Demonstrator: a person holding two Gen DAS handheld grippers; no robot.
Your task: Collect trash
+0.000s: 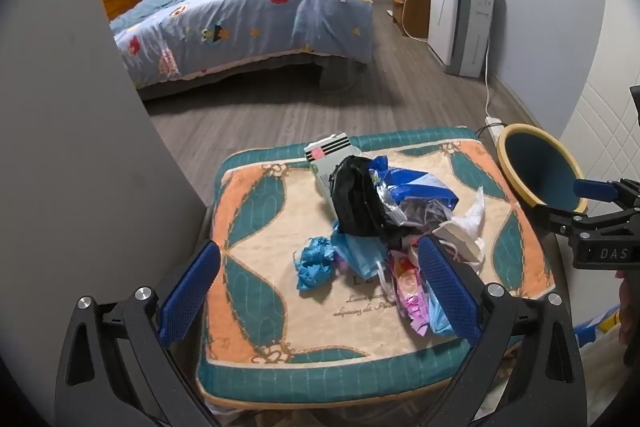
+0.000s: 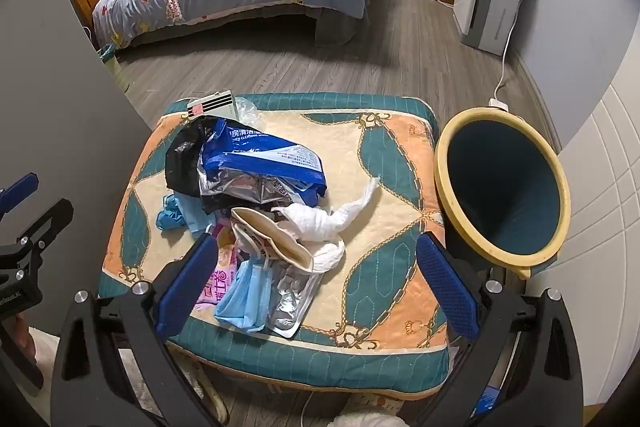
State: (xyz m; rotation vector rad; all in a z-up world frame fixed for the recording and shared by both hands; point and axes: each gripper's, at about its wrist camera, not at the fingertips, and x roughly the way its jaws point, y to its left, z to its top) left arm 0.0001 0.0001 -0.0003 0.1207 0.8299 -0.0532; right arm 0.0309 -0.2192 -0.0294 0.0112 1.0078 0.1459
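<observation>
Two open grippers hang over a heap of trash in a bedroom, where a bed with a blue cartoon-print quilt (image 1: 248,15) fills the upper left of both views. Below it, mid-frame, a square quilted cushion in teal, orange and cream (image 2: 384,163) carries the pile; a dark blue bin with a yellow rim (image 2: 502,187) stands just beside its right edge. Among the trash lie a blue-and-white plastic wrapper (image 2: 264,155), a crumpled black plastic bag (image 1: 356,197), a white crumpled tissue (image 2: 324,223) and a light blue face mask (image 2: 244,303). The left gripper (image 1: 320,291) and right gripper (image 2: 316,287) both hold their jaws wide apart, gripping nothing.
</observation>
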